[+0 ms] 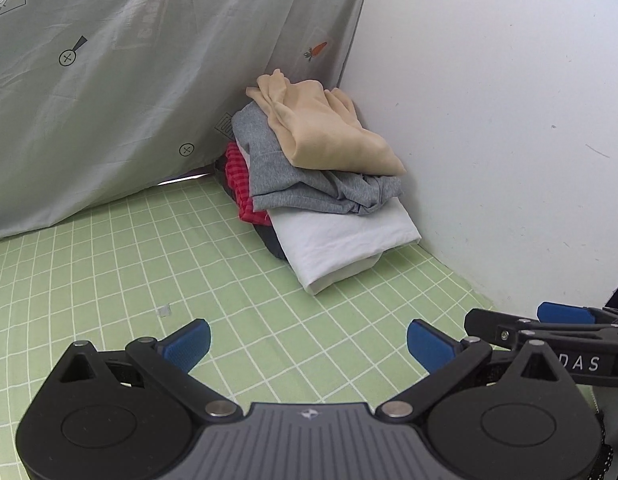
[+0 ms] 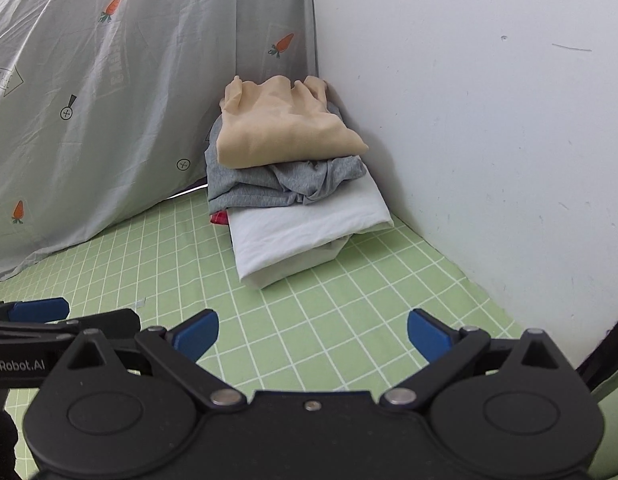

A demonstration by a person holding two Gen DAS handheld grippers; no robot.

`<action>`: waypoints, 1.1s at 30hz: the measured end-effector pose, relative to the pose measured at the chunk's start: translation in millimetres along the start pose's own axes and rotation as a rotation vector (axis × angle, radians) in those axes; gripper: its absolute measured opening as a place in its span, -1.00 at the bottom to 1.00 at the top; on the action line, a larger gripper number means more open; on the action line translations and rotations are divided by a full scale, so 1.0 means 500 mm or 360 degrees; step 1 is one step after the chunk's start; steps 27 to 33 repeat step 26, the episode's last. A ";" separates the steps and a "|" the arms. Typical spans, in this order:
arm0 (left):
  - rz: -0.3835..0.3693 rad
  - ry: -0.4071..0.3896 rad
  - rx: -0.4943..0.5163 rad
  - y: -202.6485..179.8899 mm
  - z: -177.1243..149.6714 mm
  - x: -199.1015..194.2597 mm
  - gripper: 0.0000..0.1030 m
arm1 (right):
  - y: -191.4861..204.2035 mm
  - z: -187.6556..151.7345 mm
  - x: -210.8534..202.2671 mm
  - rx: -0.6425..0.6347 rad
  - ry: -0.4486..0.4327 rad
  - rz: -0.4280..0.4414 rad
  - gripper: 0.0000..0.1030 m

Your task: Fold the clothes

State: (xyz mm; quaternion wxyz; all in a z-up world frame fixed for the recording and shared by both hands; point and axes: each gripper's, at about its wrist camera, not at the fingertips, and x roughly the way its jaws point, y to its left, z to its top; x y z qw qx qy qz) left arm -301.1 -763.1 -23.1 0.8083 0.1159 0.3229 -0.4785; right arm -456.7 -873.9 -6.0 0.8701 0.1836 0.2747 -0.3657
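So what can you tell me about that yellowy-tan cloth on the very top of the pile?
The tan cloth is a soft, thin-looking garment, loosely folded rather than neat, with rumpled bumps along its far edge. It sits at the top of the pile, resting on a crumpled grey garment, which lies on a folded white one. Its back edge seems to press into the corner, against the white wall and the grey carrot-print sheet. Neither gripper touches it.

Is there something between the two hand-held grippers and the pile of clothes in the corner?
Nothing visible. Only bare green checked sheet lies between the open right hand-held gripper, the open left hand-held gripper and the pile of clothes.
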 end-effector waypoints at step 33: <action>-0.0033 -0.0066 0.0147 -0.031 0.008 -0.020 1.00 | 0.001 -0.005 -0.038 0.0051 -0.0074 -0.0057 0.98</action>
